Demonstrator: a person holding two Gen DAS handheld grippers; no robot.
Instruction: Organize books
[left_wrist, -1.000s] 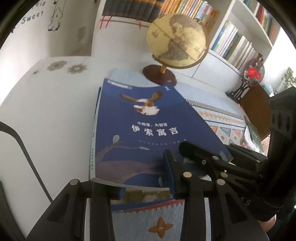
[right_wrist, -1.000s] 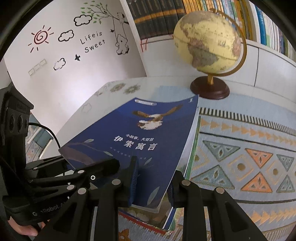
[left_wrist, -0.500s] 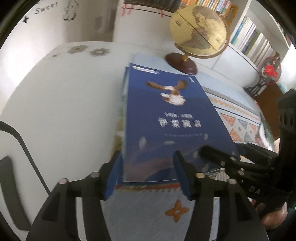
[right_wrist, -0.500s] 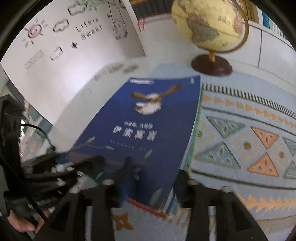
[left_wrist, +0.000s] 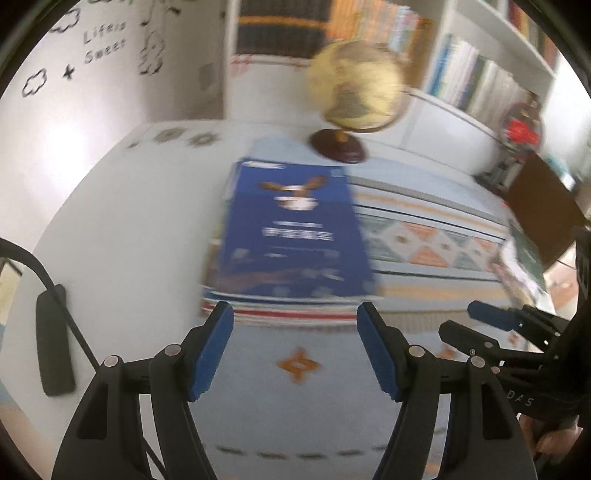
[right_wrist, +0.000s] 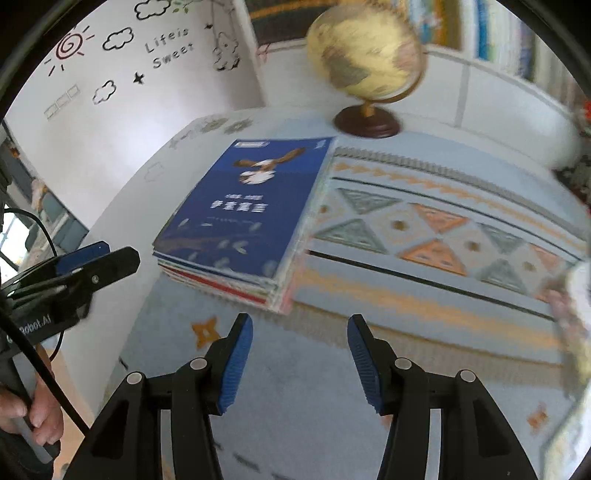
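Note:
A blue book with a bird on its cover (left_wrist: 291, 229) lies flat on top of a stack of thin books (right_wrist: 225, 280) on the patterned cloth; it also shows in the right wrist view (right_wrist: 247, 206). My left gripper (left_wrist: 295, 350) is open and empty, a little short of the stack's near edge. My right gripper (right_wrist: 299, 362) is open and empty, just short of the stack's near right corner. Each gripper shows at the edge of the other's view.
A globe (left_wrist: 354, 88) on a brown base stands behind the stack on the table with a patterned cloth (right_wrist: 424, 236). Bookshelves (left_wrist: 472, 74) line the back wall. More books or papers (right_wrist: 576, 317) lie at the cloth's right edge. A black cable and block (left_wrist: 51, 339) lie at left.
Both grippers have let go of the blue book and pulled back toward me. The book now lies flat on the stack. Both views are blurred from motion.

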